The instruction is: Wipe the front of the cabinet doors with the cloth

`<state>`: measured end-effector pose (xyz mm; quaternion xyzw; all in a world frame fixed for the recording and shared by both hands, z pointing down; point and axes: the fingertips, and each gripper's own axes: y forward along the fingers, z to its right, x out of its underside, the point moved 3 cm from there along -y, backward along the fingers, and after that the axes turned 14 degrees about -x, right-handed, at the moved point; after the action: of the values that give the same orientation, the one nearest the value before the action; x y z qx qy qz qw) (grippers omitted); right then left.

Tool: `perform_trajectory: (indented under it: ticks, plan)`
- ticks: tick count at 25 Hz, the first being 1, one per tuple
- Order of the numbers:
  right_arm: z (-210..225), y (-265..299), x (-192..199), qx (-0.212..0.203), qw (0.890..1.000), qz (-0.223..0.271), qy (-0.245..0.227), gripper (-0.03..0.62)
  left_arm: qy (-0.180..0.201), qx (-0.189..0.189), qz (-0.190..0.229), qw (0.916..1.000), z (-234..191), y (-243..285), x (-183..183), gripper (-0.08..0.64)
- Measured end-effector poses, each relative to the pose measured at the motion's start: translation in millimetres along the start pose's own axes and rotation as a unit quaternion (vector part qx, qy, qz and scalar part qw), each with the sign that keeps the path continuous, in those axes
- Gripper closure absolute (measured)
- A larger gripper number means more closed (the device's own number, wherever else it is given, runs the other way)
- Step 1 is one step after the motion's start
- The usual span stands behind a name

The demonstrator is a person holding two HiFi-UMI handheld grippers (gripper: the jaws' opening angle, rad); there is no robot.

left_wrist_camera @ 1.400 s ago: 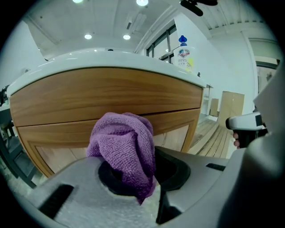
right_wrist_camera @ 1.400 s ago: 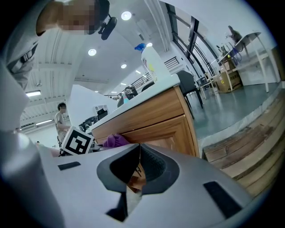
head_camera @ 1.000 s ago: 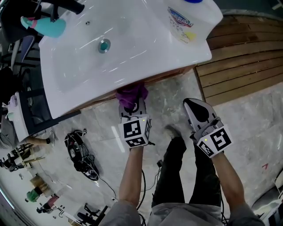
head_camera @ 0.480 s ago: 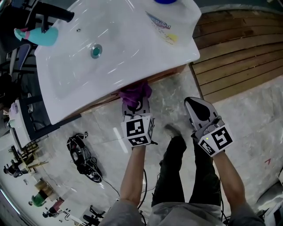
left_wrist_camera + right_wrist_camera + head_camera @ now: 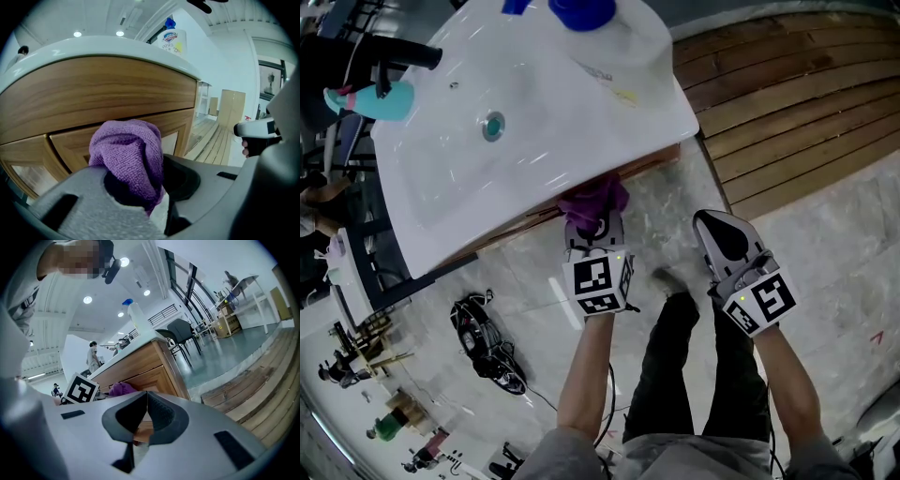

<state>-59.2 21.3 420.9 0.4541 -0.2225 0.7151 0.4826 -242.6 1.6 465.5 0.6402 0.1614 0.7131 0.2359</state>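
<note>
left claw [image 5: 594, 225] is clamped on the purple cloth [image 5: 127, 157]. the cloth bunches past the tips as a wad, so fabric rather than claw would meet the wood. the wad sits at the upper part of the wooden cabinet door [image 5: 65, 140], just under the overhang of the white sink counter [image 5: 534, 141]; neither view confirms actual contact. your right claw [image 5: 146, 413] is closed on nothing, held to the side and well apart from the cloth, which keeps it out of the wiping path. a blue-capped cleaner bottle [image 5: 173, 40] stands on the counter. judgement: wiping is at the top of the door, so the lower panel area likely remains; press the wad flat before you sweep.
</note>
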Motion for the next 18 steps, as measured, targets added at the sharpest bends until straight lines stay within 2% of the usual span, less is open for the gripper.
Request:
perform_trajectory:
  ticks: [18]
  plan:
    - [32, -33, 5, 0.031, 0.999, 0.029, 0.021, 0.581, 0.013, 0.032, 0.005, 0.9994, 57, 18, -13, 0.485]
